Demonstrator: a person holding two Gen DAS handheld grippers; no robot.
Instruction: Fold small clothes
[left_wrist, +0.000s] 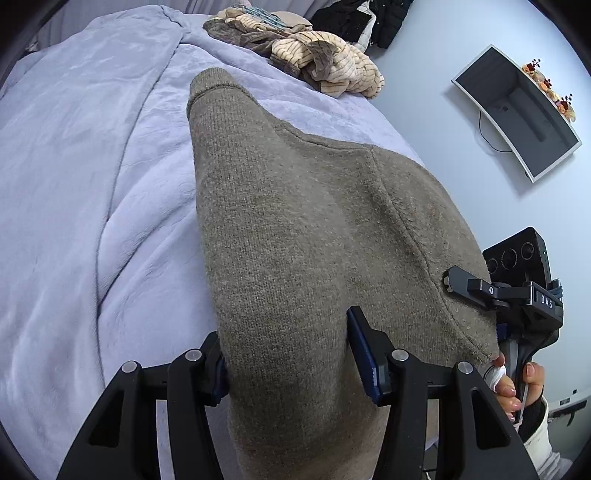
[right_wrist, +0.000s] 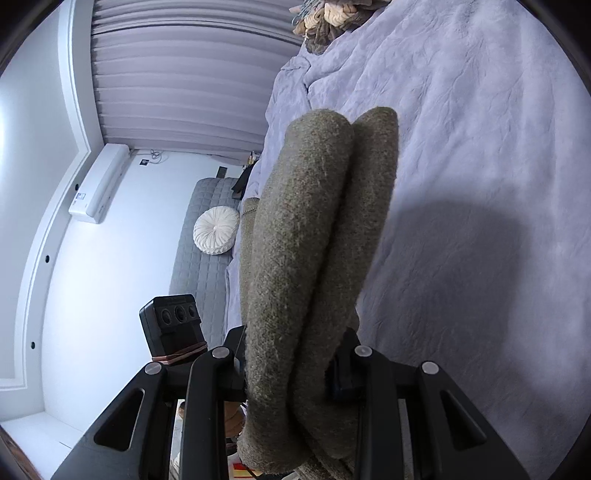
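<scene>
Nearest the lens, the left gripper (left_wrist: 291, 365) pinches a thick bunch of an olive-grey knitted garment (left_wrist: 295, 229) between its blue-padded fingers (left_wrist: 364, 354); the right gripper (right_wrist: 291, 373) clamps two rolled layers of the same knit in a narrower hold; the cloth stretches between the two tools, held up off a pale lilac blanket (left_wrist: 92, 166) that covers the bed; in the left view the right tool grips the garment's far corner, a hand (left_wrist: 524, 380) on its handle. Beyond, a heap of striped beige clothes (left_wrist: 325, 62) lies near the bed's far edge; a monitor (left_wrist: 517, 110) hangs on the wall. Done well, the step likely calls for keeping both grips level and the knit taut, then lowering it flat onto the bare blanket before creasing.
</scene>
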